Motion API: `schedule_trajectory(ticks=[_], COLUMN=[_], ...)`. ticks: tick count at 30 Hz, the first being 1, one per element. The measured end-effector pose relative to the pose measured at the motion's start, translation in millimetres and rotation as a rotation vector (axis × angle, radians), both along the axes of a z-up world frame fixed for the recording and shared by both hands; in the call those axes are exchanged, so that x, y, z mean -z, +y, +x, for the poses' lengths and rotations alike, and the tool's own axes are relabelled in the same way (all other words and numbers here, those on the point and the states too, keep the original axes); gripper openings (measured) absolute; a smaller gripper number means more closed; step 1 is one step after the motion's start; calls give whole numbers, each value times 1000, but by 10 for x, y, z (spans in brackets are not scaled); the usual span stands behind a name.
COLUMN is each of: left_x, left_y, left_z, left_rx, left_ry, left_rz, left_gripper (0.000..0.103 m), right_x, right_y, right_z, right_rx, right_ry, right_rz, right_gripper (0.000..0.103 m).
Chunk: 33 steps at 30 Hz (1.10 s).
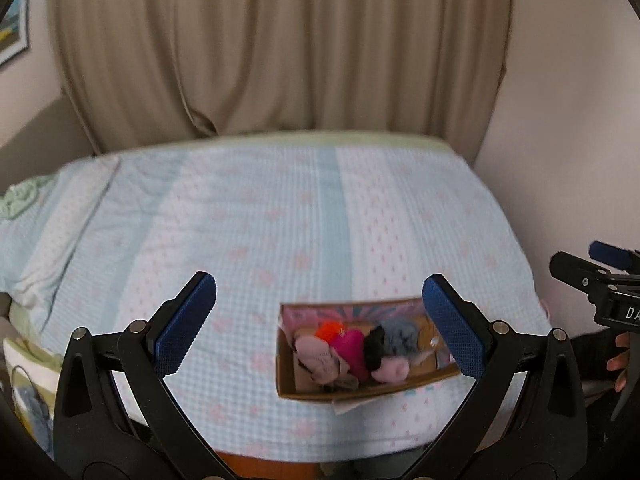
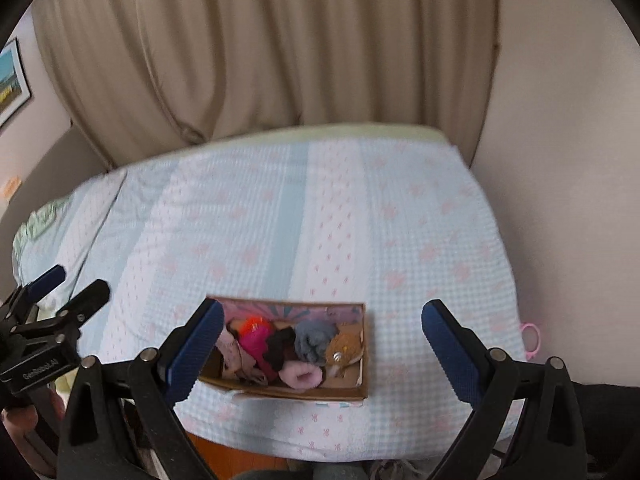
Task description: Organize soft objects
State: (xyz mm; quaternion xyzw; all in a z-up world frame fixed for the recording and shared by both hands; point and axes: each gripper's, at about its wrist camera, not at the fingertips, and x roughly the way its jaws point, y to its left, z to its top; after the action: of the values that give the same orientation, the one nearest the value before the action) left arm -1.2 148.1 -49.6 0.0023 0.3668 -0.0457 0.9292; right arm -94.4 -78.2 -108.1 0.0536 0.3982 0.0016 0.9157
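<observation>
Both blue-padded tongs, left point(image 1: 320, 326) and right point(image 2: 322, 350), gape wide above cardboard box point(image 2: 360, 394) of fuzzy socks point(image 2: 300, 376).

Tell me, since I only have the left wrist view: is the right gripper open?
Observer: Yes, the right gripper is wide open, with nothing between its fingers.
Operator: A finger hides the box's right end from me. What's there?
Observer: A brown plush piece lies at the right end of the cardboard box, beside a grey-blue bundle.
Operator: Anything loose outside the box?
Observer: A pink ring sits at the right edge of the bed.
</observation>
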Motion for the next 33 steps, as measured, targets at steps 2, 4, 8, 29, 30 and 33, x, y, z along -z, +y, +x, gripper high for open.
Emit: schedule_trajectory(ticks=[2, 4, 8, 29, 30, 33], left_x=[-180, -315, -479, -500, -500, -490], left_y=[25, 31, 29, -66, -70, -78], left_z=[-77, -136, -215, -280, -281, -283], left_rx=[-9, -15, -24, -36, -36, -34], left_ry=[-47, -86, -127, -158, -157, -156], left_rz=[-7, -7, -2, 4, 4, 5], left_gripper=[103, 103, 103, 103, 103, 103], right_x=[-143, -264, -410, -490, -493, -485], right_y=[-11, -16, -42, -142, -144, -163], right_z=[-93, -171, -262, -361, -361, -358], right_rx=[23, 38, 60, 86, 87, 91], right_ry=[-34, -64, -106, -160, -161, -163], right_rz=[-19, -35, -44, -82, -83, -82], right_gripper=[99, 99, 99, 99, 99, 99])
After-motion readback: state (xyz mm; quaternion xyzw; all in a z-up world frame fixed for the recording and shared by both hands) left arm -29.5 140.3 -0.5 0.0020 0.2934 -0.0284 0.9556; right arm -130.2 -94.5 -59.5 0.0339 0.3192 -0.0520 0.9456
